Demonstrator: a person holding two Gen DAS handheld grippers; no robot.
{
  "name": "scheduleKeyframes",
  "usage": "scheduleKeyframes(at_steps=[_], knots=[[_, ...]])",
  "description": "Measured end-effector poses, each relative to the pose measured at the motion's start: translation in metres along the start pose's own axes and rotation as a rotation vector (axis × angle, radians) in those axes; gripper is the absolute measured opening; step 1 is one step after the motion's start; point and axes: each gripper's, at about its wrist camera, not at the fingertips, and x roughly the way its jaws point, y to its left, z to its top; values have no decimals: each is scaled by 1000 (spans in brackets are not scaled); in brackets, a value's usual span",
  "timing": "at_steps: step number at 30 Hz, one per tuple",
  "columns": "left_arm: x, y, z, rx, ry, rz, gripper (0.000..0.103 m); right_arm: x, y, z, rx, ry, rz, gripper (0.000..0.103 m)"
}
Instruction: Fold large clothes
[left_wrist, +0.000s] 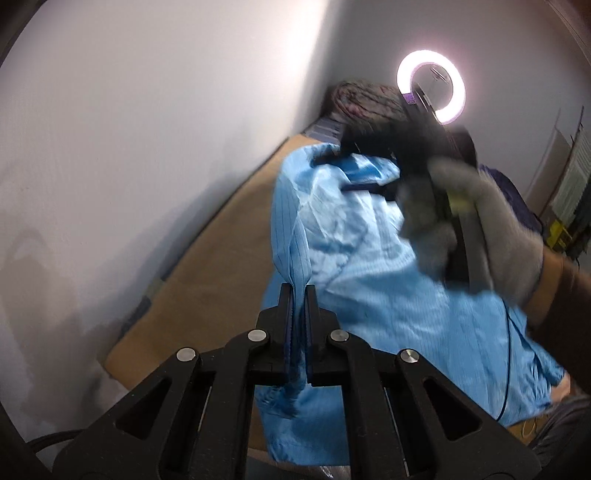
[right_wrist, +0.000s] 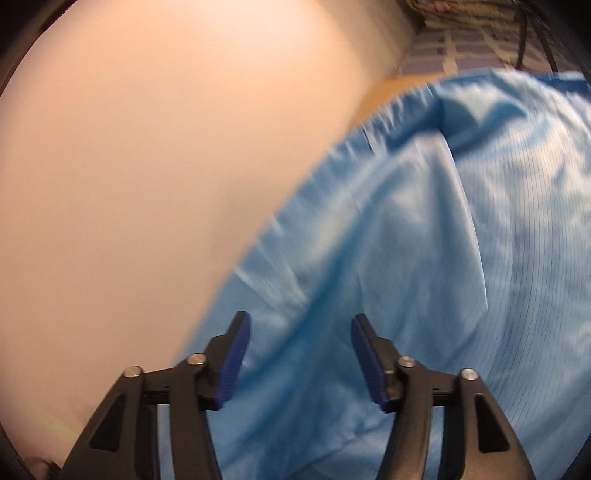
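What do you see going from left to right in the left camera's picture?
White wall → tan surface → blue garment → gloved hand holding the right gripper.

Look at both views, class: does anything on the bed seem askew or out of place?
Yes. The light blue pinstriped garment lies crumpled across the tan bed cover, one edge bunched up in the shut left tongs.
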Motion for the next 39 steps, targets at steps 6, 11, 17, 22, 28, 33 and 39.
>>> scheduleKeyframes(at_steps=[6, 11, 17, 22, 28, 33, 39], knots=[[-1, -19, -7, 60, 7, -18, 3, 29, 29, 27, -63, 51, -95, 64], [1, -36, -11, 134, 25, -34, 3, 56, 33, 38, -67, 96, -145, 56], [-1, -52, -17, 192, 40, -51, 2, 68, 35, 41, -115, 135, -204, 0], [-6, -61, -25, 232, 48, -64, 2, 34, 16, 38, -73, 68, -146, 0], [-15, -68, -36, 248, 64, -103, 2, -42, -10, 12, -44, -5, -135, 0], [-24, -78, -44, 266, 82, -153, 2, -79, -30, -18, -15, -30, -173, 0], [-47, -84, -50, 261, 100, -239, 35, -105, -64, -59, 57, -16, -211, 0]])
